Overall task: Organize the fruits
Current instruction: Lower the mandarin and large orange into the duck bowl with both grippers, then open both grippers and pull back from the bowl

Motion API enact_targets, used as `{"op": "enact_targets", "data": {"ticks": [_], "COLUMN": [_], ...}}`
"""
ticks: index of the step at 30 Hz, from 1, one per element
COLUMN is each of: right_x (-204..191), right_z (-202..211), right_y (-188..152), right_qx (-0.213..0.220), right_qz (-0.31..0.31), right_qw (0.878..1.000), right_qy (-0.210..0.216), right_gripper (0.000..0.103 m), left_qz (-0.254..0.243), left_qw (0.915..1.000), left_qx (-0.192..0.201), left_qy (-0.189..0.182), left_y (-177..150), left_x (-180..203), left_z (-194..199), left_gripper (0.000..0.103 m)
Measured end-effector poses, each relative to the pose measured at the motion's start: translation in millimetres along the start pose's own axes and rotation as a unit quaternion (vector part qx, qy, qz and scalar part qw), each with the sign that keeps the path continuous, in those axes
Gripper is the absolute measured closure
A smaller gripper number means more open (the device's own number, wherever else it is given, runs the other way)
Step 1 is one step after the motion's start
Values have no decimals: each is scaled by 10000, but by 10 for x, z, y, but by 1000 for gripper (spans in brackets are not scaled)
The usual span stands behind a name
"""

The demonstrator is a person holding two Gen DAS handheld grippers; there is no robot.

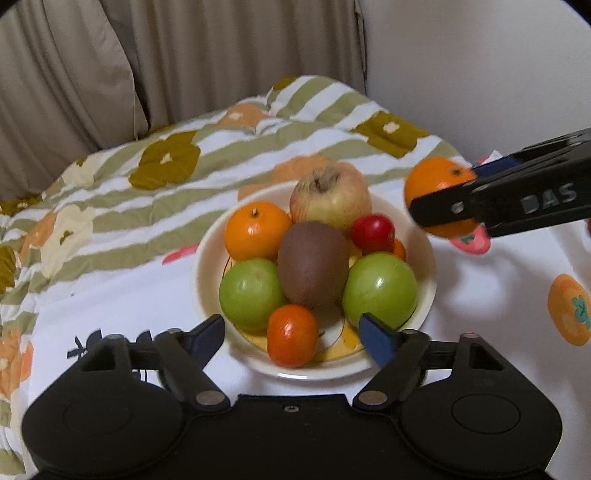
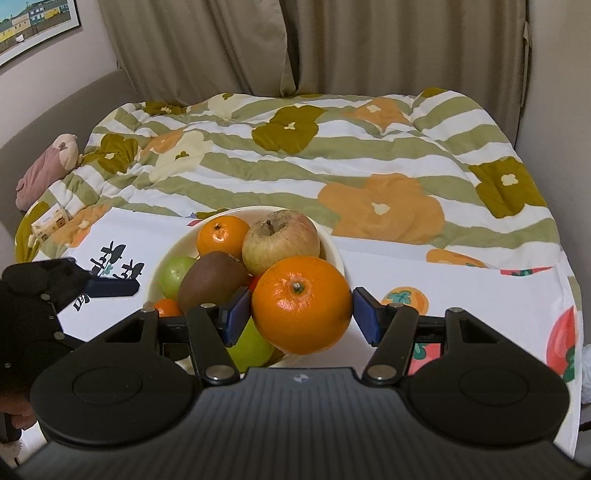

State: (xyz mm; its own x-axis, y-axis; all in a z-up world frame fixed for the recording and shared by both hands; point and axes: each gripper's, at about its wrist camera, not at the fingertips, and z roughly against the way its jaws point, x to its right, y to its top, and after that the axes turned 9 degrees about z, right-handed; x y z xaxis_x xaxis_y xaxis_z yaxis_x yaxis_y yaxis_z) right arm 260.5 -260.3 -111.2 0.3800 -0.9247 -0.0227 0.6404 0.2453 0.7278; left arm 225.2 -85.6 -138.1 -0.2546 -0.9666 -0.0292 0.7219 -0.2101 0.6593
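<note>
Orange and glossy, the mandarin (image 2: pixel 301 304) sits clamped between my right gripper (image 2: pixel 301 314) pads, carried above the plate's (image 1: pixel 201 266) three o'clock edge. My left gripper (image 1: pixel 291 332) tilts down at the plate's six o'clock, jaws spread wide, empty. Only the right view catches a framed picture (image 2: pixel 35 27) at ten o'clock. On the plate: apple (image 1: pixel 330 197), kiwi (image 1: pixel 313 264), green fruits.
</note>
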Motion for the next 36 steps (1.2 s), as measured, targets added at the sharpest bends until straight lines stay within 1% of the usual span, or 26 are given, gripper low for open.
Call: {"op": "enact_targets", "data": {"ticks": [6,16,22,23,25,29,33,36], "right_x": [19,119,191,200,224,210,198,193], "right_z": [-91,-303,-437,-458,-462,-461,-416,-350], "right_y": [52,130,116,108,96,103,111,111], "right_qx": [-10,32,-67,-100,-35,-12,38,68], "right_qz": [64,119,61,27,-72,25,6,-52], "right_qw": [10000,9999,10000,9999,9999,9999,10000,9999], "right_qy": [62,-4,29,52,101,141,90,95], "right_gripper": [28,28,28,27,25,24,16,15], "left_qz": [107,136,209,223,247,292,308,339], "left_qw": [9999,9997,9995,9995,9994,9993,9992,9990], "left_qx": [-91,75,110,107,91,90,114,161], "left_qy": [70,179,199,202,206,193,214,240], "left_y": [9,35,76,78,84,86,91,97], "left_x": [-4,-32,-53,-55,-49,-56,-58,-74], "left_z": [-8,107,117,110,103,112,137,190], "left_gripper": [17,16,16,16,16,16,16,16]}}
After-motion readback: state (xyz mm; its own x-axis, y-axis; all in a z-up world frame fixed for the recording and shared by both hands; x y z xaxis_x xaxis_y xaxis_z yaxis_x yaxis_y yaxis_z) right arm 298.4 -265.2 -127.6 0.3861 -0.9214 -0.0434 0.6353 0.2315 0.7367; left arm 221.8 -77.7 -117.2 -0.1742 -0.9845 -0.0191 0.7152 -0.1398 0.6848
